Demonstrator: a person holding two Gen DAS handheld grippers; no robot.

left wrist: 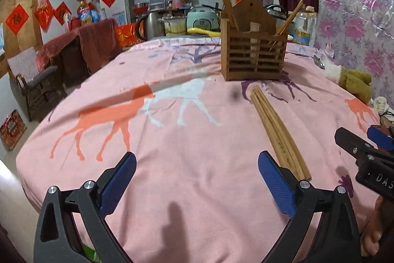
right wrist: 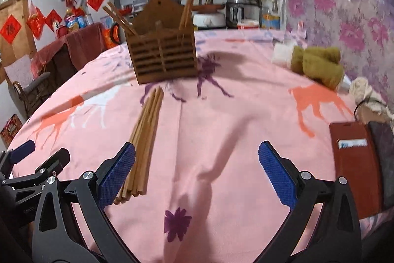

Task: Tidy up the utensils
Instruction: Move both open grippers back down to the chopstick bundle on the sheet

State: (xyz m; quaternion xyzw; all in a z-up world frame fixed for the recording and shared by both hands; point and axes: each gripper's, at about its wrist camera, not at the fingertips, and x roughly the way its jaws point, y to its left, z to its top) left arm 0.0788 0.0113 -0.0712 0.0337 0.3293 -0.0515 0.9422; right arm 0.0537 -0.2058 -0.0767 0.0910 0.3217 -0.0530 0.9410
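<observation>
hovering with both jaws spread wide and empty: left gripper [left wrist: 197, 179] just left of the chopsticks [left wrist: 278, 132], right gripper [right wrist: 197, 174] just right of them. lying bundled on the pink cloth [left wrist: 172, 139], in front of the wooden holder [left wrist: 253, 53]. needing, likely, one gripper centred over the bundle, pinching few sticks, lifting level. sitting right of the holder, well clear: olive plush [right wrist: 317, 63], red wallet [right wrist: 354, 162]. blocking nothing.
</observation>
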